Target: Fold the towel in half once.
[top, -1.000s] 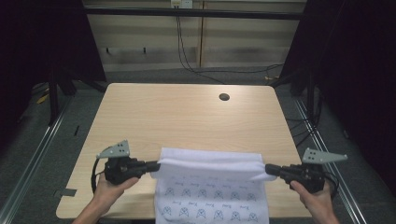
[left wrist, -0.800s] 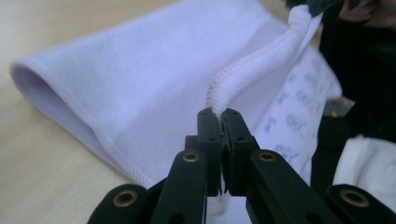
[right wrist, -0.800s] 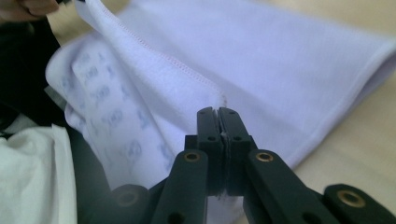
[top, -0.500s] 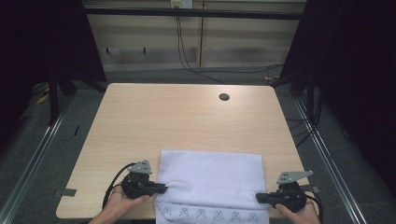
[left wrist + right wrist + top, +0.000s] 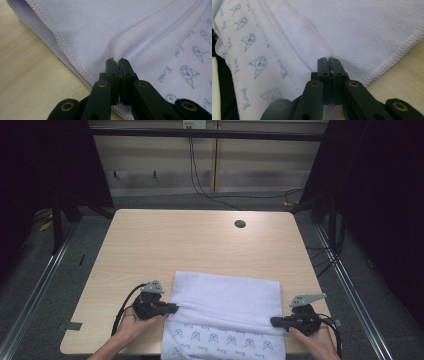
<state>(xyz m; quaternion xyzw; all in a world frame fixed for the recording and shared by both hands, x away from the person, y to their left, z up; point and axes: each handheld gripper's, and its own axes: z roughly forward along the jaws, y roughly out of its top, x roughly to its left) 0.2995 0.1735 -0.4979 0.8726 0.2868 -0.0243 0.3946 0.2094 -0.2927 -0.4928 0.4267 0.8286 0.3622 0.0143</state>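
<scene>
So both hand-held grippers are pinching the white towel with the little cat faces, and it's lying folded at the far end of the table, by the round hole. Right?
Not quite. Both the left hand-held gripper and the right hand-held gripper do pinch the cat-print towel, but the high view shows it folded at the near edge of the table, by the person's hands. The round hole is at the far end.

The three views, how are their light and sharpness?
High view: table evenly lit, surroundings dark, slightly soft. Left gripper view: towel stitching sharp, the black jaws near the lens blurred. Right gripper view: towel sharp, cat print at left softer.
</scene>
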